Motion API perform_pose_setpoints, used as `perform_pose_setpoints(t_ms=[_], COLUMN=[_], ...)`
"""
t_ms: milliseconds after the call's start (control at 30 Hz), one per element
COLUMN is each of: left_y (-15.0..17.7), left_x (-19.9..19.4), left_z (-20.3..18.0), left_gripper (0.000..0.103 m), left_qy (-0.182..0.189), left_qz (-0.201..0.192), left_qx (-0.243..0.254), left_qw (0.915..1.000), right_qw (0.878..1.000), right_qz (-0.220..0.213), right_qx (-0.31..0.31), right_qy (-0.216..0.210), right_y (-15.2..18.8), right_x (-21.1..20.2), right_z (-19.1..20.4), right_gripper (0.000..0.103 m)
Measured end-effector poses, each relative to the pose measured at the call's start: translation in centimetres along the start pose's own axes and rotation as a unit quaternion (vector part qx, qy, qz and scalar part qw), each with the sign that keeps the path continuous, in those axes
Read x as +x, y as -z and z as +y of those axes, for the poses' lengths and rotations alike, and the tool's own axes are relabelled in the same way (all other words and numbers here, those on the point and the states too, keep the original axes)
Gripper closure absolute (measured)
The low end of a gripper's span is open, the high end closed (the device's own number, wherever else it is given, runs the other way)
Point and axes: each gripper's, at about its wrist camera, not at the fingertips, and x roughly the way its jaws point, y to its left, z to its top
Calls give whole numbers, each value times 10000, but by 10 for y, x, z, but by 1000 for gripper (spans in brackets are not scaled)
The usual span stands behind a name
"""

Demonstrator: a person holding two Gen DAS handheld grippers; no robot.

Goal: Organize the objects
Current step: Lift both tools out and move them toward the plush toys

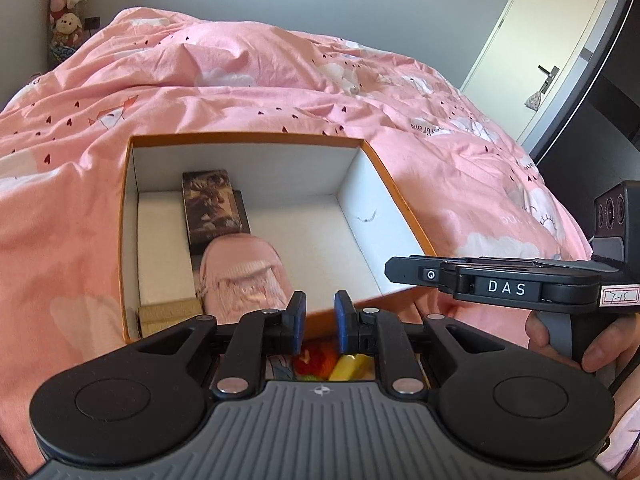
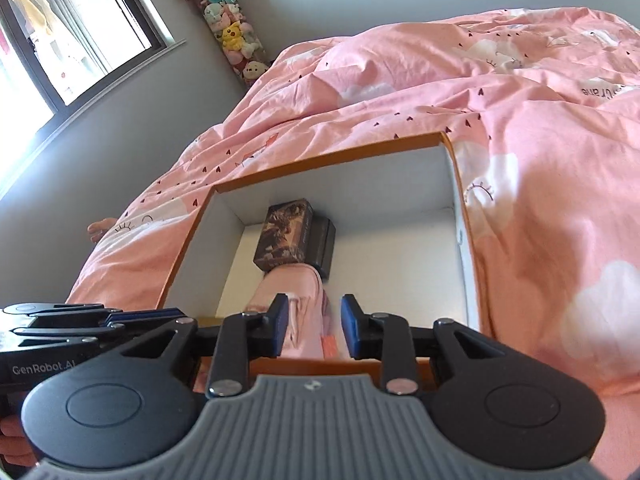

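An open orange box [image 1: 400, 200] with white inner walls lies on the pink bed; it also shows in the right wrist view [image 2: 328, 160]. Inside lie a dark picture box [image 1: 212, 208] [image 2: 286, 232], a pink pouch [image 1: 244, 276] [image 2: 298, 292] and a tan woven item [image 1: 168, 312]. My left gripper [image 1: 320, 320] is open and empty over the box's near edge. A red and yellow object [image 1: 336, 364] shows below its fingers. My right gripper [image 2: 314, 326] is open and empty above the pouch. The right gripper also shows from the side in the left wrist view [image 1: 500, 284].
A pink duvet [image 1: 280, 72] covers the bed around the box. A column of plush toys [image 2: 232, 32] stands in the corner by a window [image 2: 60, 28]. A white door [image 1: 548, 40] is at the far right.
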Motion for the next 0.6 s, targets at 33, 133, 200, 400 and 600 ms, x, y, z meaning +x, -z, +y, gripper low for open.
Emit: perform_pose_setpoints(t_ms=[33, 133, 200, 400, 600], left_y=[7, 28, 41, 71, 90], left_x=[0, 8, 14, 37, 46], left_z=[-2, -10, -19, -44, -75], left_gripper=[83, 83, 83, 80, 79], left_qy=[44, 138, 196, 279, 309], left_qz=[71, 334, 521, 1047, 1078], left_qx=[-35, -62, 30, 438, 1304], left_qw=[10000, 9993, 9984, 9932, 9851], right_qw=[10000, 9996, 9989, 9951, 9928], right_qz=[41, 171, 280, 580, 793], right_qx=[2, 54, 129, 294, 482], right_qy=[43, 230, 351, 738, 752], right_y=[8, 31, 45, 77, 97], right_x=[-6, -21, -28, -38, -42], right_z=[-2, -9, -14, -25, -31], right_gripper=[71, 71, 71, 71, 71])
